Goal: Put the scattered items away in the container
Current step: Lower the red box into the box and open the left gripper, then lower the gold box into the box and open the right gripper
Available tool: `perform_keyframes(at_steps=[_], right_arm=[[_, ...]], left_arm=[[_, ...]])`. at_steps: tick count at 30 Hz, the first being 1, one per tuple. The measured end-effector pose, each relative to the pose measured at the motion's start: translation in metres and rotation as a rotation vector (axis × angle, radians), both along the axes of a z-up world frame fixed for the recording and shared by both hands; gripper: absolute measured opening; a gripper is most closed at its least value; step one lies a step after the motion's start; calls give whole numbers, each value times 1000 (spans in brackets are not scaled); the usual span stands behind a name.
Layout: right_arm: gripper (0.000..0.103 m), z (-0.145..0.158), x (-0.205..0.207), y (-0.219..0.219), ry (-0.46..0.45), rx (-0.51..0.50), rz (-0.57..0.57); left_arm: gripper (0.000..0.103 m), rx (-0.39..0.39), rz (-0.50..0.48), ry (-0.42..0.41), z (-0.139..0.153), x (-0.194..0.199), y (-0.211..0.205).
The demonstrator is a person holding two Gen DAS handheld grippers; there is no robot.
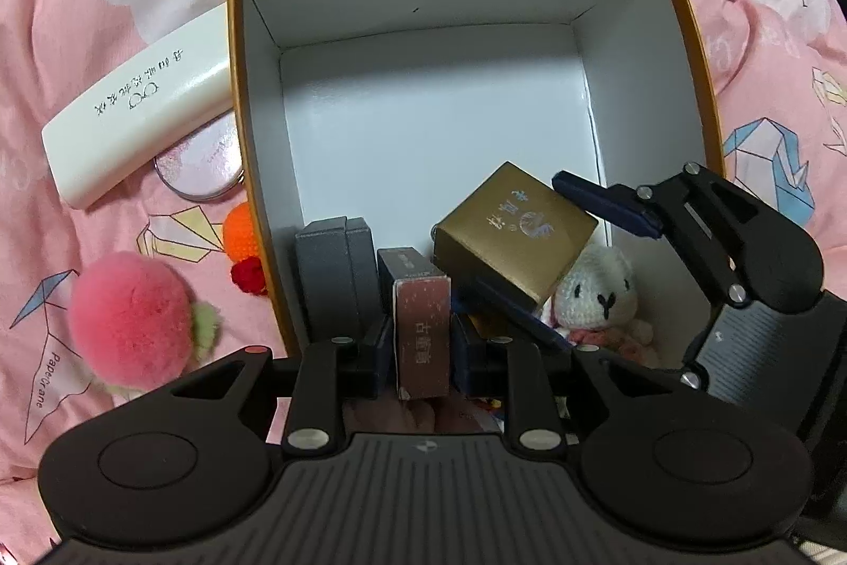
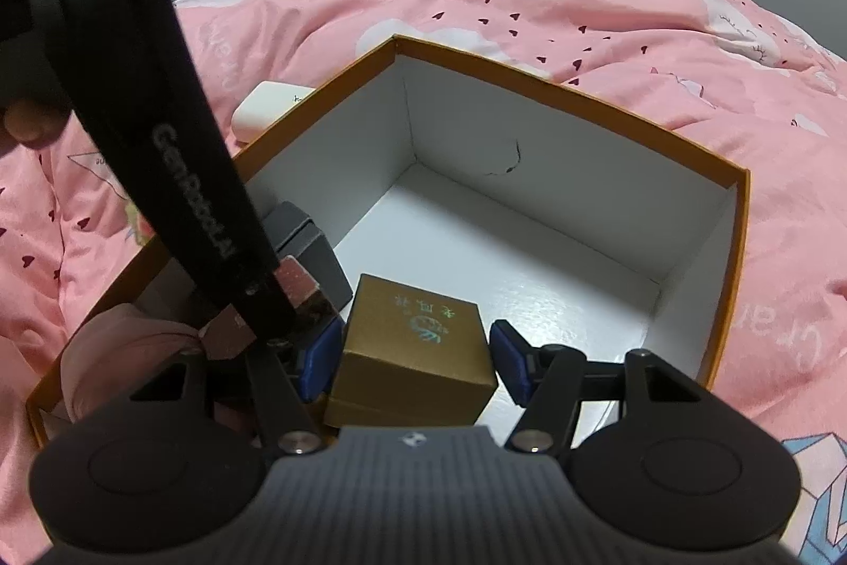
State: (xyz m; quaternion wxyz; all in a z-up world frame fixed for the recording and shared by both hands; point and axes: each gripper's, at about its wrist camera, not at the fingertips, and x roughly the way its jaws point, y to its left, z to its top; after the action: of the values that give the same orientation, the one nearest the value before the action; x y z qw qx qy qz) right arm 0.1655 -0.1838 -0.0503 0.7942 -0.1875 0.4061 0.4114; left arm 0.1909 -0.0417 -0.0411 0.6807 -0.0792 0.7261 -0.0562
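Note:
An orange-rimmed white box (image 1: 693, 51) lies open on the pink bedding. My left gripper (image 1: 422, 342) is shut on a small reddish-brown box (image 1: 422, 337) and holds it over the container's near edge. My right gripper (image 2: 410, 353) is open; its blue pads (image 2: 320, 353) stand on either side of a gold box (image 2: 418, 342) with a gap on the right. The gold box (image 1: 513, 229) leans tilted inside the container, beside a grey box (image 1: 331, 274) and a white knitted bunny (image 1: 601, 289). The container (image 2: 738, 215) also shows in the right wrist view.
Outside the container's left wall lie a white case (image 1: 143, 109), a round pink compact (image 1: 204, 157), an orange and red knitted toy (image 1: 243, 247) and a pink fluffy peach (image 1: 132, 316). The far half of the container floor (image 1: 423, 115) is bare.

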Motion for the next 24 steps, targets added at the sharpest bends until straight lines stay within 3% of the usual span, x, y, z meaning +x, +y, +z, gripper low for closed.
perform_keyframes(at_steps=[5,13,18,24], right_arm=[[64,2,0,3,15,-1,14],[64,5,1,6,50,-4,13],[64,13,5,10,2,-31,-9],[64,15,30,20,38,-1,-105]], left_arm=[[28,-77,-11,-55,22,-12,11],[28,-162,-2,-255,66,-46,40],[29,-121,63,-347,69,-64,72],[29,21,111,-398,48,-81,96]])
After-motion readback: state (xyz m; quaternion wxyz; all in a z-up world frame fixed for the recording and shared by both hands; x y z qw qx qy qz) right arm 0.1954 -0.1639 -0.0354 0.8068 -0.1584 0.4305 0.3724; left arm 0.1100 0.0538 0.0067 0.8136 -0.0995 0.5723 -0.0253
